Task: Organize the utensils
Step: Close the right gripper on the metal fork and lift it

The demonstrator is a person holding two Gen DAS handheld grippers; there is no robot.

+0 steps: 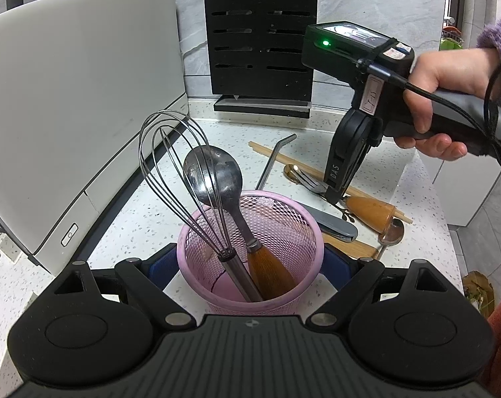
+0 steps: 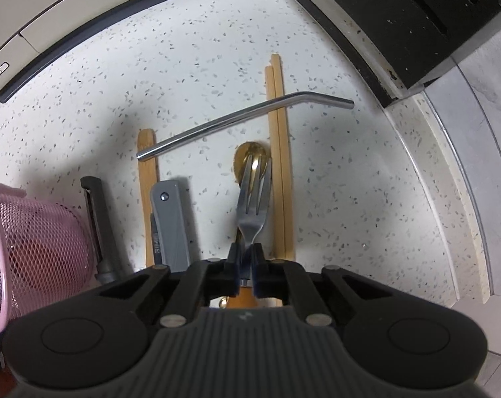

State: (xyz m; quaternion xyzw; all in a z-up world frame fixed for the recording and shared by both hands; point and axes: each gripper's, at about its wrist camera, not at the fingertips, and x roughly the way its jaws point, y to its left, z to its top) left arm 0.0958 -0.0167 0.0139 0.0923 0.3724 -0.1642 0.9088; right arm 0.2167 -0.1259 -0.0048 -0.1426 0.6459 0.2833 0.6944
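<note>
Your right gripper [image 2: 246, 258] clamped on fork [image 2: 253, 199]; left gripper [image 1: 250, 265] grips pink basket [image 1: 197, 232]. Next: lift fork clear, drop into basket.

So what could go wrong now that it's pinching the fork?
1. The right hand-held gripper pinches the fork only at its thin neck, so the fork might swivel or slip when lifted.
2. The fork lies over a gold spoon and right beside the chopsticks; lifting could drag or knock them.
3. The pink basket already holds a whisk and a big spoon, so the fork could catch on the whisk's wires going in.
</note>
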